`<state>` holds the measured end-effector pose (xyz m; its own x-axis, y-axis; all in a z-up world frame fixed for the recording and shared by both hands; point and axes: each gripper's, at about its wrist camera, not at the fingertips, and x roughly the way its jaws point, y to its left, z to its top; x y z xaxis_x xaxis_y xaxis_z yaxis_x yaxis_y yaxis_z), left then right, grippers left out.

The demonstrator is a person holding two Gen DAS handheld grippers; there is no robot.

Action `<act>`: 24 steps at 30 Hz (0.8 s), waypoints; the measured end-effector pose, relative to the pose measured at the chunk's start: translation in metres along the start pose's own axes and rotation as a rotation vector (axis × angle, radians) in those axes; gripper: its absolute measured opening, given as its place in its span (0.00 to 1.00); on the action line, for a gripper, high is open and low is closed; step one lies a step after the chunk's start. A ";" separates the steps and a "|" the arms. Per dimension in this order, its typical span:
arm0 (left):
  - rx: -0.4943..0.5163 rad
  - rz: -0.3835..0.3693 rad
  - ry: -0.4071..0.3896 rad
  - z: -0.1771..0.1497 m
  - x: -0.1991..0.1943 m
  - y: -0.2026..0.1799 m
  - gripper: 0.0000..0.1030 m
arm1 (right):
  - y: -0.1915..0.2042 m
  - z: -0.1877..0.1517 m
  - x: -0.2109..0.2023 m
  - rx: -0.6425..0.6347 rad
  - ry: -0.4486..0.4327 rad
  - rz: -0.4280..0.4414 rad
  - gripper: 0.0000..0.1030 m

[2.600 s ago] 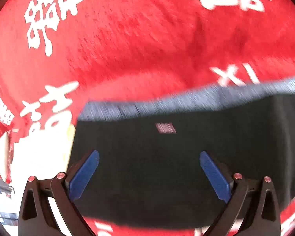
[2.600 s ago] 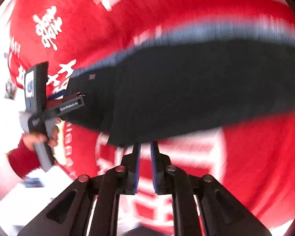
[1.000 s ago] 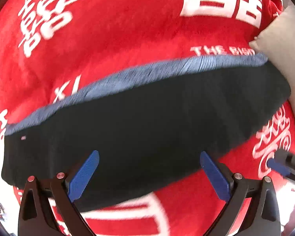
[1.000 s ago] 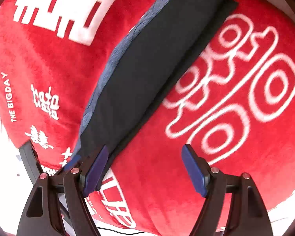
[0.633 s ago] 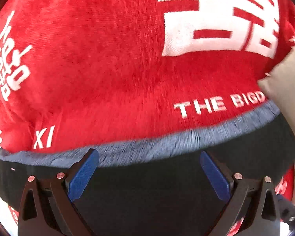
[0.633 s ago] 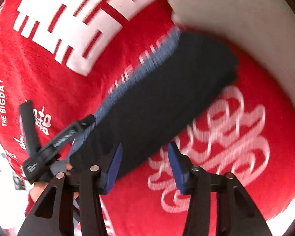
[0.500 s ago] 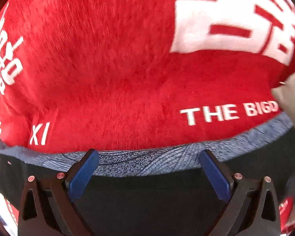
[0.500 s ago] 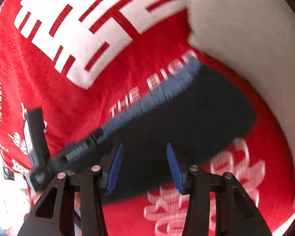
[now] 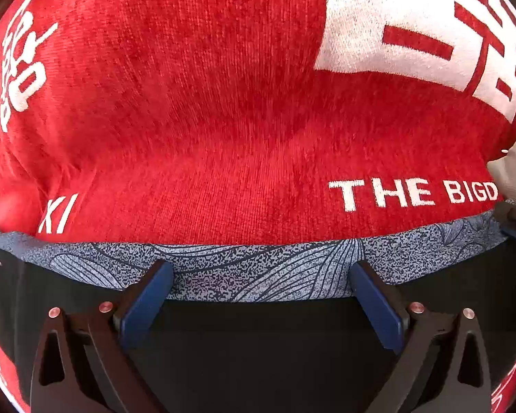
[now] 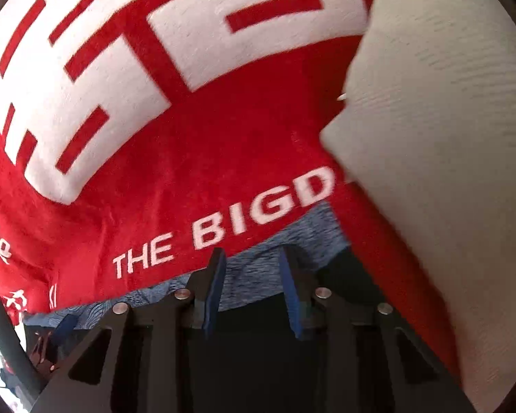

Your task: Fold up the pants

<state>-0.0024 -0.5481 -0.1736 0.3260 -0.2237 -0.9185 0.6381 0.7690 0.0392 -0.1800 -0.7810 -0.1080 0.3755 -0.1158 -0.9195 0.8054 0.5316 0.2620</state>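
Red plush bedding (image 9: 203, 110) printed with white characters and the words "THE BIGD" covers the whole working surface; a pale grey pillow (image 10: 447, 144) lies at its right side, overlapping the print.

The pants (image 9: 258, 337) lie flat on the bedding as a long dark band. Their far long edge shows a grey-blue patterned strip (image 9: 258, 272), and this strip runs unbroken from one side of the left wrist view to the other.

Left gripper (image 9: 258, 296): the tongs are spread wide, low over the pants, with the blue pads reaching to the patterned strip. Nothing is pinched.

Right gripper (image 10: 253, 282): the tongs stand parted but with a narrower gap, positioned over the same patterned strip near the end of the pants closest to the pillow. No cloth sits between the pads. Whether the tips touch the fabric cannot be told.

Progress assessment: the garment appears to be already folded lengthwise, since it presents as a single narrow band with one clean straight edge. The number of layers cannot be confirmed from these views. The crosswise folds appear not yet done, because the band still lies at full length. Both grippers are positioned along the far edge, which suggests that gripping that edge is the step in hand.
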 end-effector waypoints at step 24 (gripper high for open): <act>0.019 -0.026 -0.003 -0.005 0.003 0.007 1.00 | -0.013 -0.081 -0.033 0.033 0.037 0.086 0.70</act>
<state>-0.0009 -0.5405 -0.1780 0.3113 -0.2458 -0.9180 0.6595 0.7513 0.0225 -0.2394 -0.7162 -0.1049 0.4273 -0.0397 -0.9032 0.7860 0.5100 0.3494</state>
